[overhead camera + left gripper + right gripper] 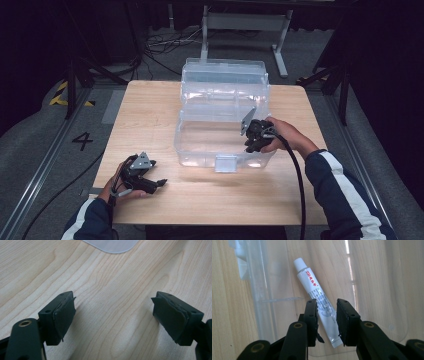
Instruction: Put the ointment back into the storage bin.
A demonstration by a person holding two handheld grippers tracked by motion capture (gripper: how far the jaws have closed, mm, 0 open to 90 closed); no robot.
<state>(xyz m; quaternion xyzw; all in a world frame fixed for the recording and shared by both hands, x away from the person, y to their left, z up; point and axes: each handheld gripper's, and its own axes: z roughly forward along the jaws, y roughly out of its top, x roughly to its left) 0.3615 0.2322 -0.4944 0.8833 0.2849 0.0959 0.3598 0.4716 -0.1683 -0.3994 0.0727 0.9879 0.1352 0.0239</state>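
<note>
A white tube (pixel 312 283) with red and grey print and a white cap lies slantwise between the jaws of my right gripper (pixel 326 303), which is shut on its lower half. The cap end points away from me, over the bottom of a clear plastic box (pixel 259 290). In the high view my right gripper (pixel 251 146) reaches down into the front right part of the clear plastic box (pixel 200 145). My left gripper (pixel 157 175) rests low over the table near the front left and stands open. Bare wood shows between the left gripper's (pixel 112 297) pads.
The box's clear hinged lid (pixel 225 75) stands open at the back. A clear latch (pixel 226 163) sits on the box's front wall. The wooden table (pixel 150 110) has bare wood on both sides of the box. A metal stand (pixel 245 25) and cables lie on the floor beyond.
</note>
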